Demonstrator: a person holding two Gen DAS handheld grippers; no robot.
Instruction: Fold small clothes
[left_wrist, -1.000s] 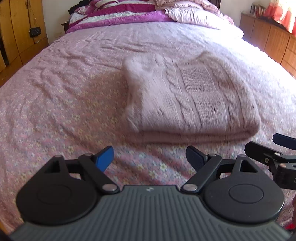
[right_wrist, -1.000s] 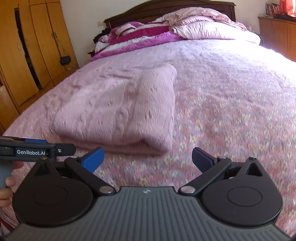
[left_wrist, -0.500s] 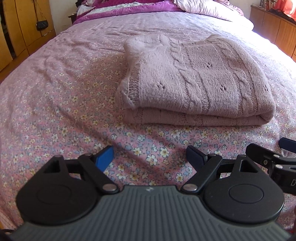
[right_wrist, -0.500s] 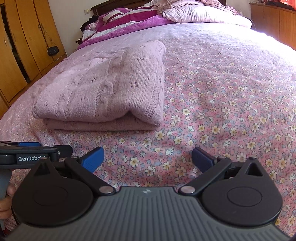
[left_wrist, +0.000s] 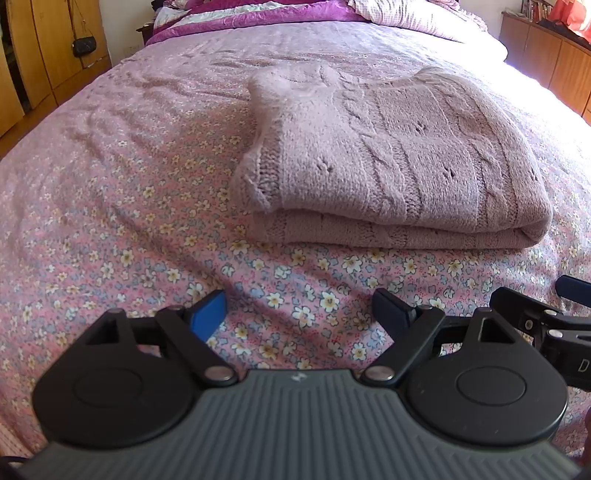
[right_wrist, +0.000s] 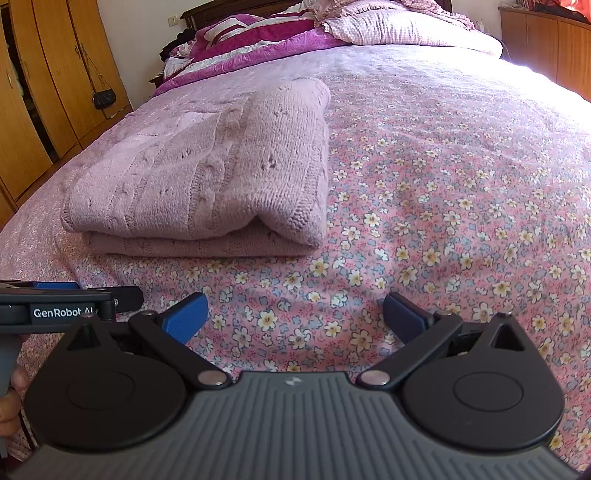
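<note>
Nearest the cameras, the left gripper (left_wrist: 299, 310) and the right gripper (right_wrist: 295, 315) hang side by side over the floral bedsheet (left_wrist: 110, 229), both with jaws spread wide and nothing between them. Just beyond, apart from both, the pink cable-knit sweater (left_wrist: 399, 166) lies on the sheet as a neat rectangular bundle, layers stacked and edges roughly aligned. This garment looks finished; no other unfolded clothes show. Farther off, bedding is heaped by the headboard (right_wrist: 236, 7).

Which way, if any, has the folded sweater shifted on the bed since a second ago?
No. The sweater keeps the same fold and the same spot on the flowered bedspread; only the camera views have shifted.
</note>
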